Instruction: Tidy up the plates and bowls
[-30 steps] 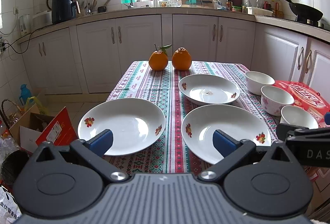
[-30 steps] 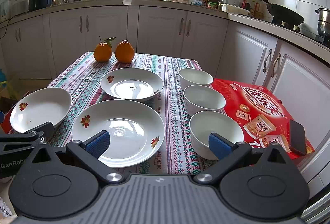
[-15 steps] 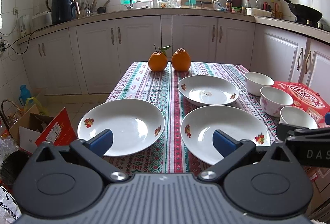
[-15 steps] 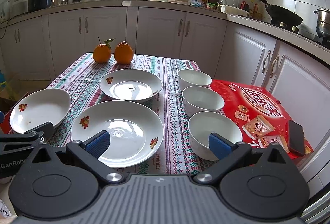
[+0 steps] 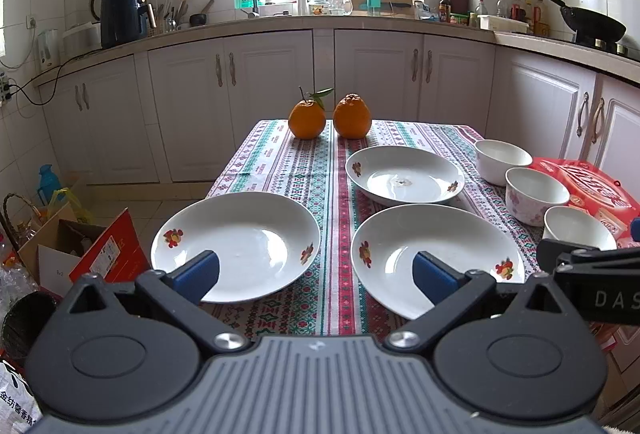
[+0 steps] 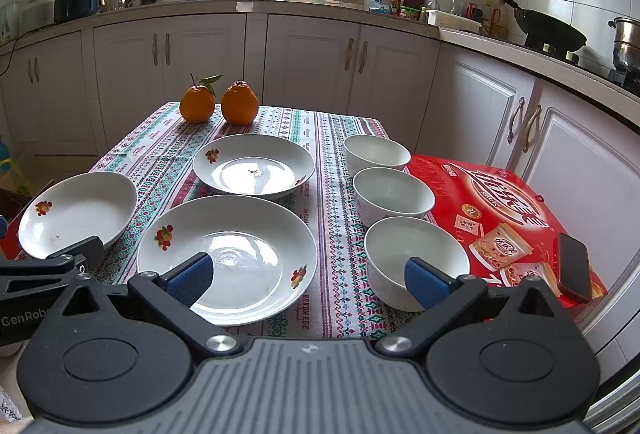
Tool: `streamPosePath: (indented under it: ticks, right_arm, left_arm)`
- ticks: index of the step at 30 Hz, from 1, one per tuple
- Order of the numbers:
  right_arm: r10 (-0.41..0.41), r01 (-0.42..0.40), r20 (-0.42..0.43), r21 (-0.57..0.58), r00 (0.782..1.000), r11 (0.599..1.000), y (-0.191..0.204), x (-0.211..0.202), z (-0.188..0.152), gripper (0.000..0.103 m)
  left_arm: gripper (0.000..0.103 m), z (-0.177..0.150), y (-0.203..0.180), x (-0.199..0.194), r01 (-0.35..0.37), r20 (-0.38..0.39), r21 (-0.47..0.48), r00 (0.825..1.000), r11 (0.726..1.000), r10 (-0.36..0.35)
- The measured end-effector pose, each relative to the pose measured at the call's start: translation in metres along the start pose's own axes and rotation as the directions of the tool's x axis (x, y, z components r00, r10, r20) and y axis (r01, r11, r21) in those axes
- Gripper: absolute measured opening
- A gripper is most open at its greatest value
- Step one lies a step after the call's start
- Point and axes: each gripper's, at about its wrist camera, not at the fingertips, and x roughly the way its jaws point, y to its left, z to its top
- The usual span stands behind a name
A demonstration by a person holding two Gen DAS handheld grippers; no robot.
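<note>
Three white flowered plates lie on the striped tablecloth: a near-left plate [image 5: 240,242] [image 6: 76,212], a near-middle plate [image 5: 432,254] [image 6: 228,254] and a far plate [image 5: 404,174] [image 6: 254,164]. Three white bowls stand in a row on the right: far bowl [image 6: 374,152], middle bowl [image 6: 394,196], near bowl [image 6: 416,254]; they also show in the left wrist view [image 5: 534,194]. My left gripper [image 5: 316,276] is open and empty at the table's near edge, between the two near plates. My right gripper [image 6: 308,276] is open and empty, between the near-middle plate and the near bowl.
Two oranges [image 5: 328,118] [image 6: 218,102] sit at the table's far end. A red box [image 6: 500,218] with a phone [image 6: 574,266] on it lies right of the bowls. A cardboard box [image 5: 80,254] and a bin stand on the floor at left. Kitchen cabinets [image 5: 280,94] run behind.
Both grippers have drifted slightly back and up; the view of the table shifts only a little. Nothing on the table has moved.
</note>
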Motion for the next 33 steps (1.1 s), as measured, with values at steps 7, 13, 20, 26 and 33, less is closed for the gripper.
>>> streamPosePath:
  ticks: [7, 13, 20, 26, 33]
  right_arm:
    - [-0.001, 0.001, 0.002, 0.0, 1.0, 1.0, 0.0003, 0.0001, -0.0004, 0.103]
    - [-0.001, 0.001, 0.002, 0.0, 1.0, 1.0, 0.0002, 0.0001, -0.0004, 0.103]
    - [-0.003, 0.003, 0.002, -0.001, 1.0, 1.0, 0.0008, 0.0001, -0.0007, 0.103]
    - [-0.004, 0.004, 0.001, -0.002, 1.0, 1.0, 0.0011, 0.0001, -0.0004, 0.103]
    - [-0.004, 0.004, -0.003, -0.003, 1.0, 1.0, 0.0029, 0.0022, -0.0004, 0.103]
  left_arm:
    - [0.102, 0.0001, 0.0003, -0.0001, 0.0, 0.0, 0.0, 1.0, 1.0, 0.0]
    - [0.102, 0.0001, 0.0002, -0.0003, -0.001, 0.0, -0.001, 1.0, 1.0, 0.001]
    - [0.102, 0.0001, 0.0, -0.0006, 0.0, 0.0, -0.001, 1.0, 1.0, 0.0]
    - [0.102, 0.0005, 0.0008, -0.001, -0.002, 0.001, -0.001, 1.0, 1.0, 0.002]
    - [0.102, 0.0, 0.0038, 0.0011, -0.005, -0.003, -0.003, 1.0, 1.0, 0.005]
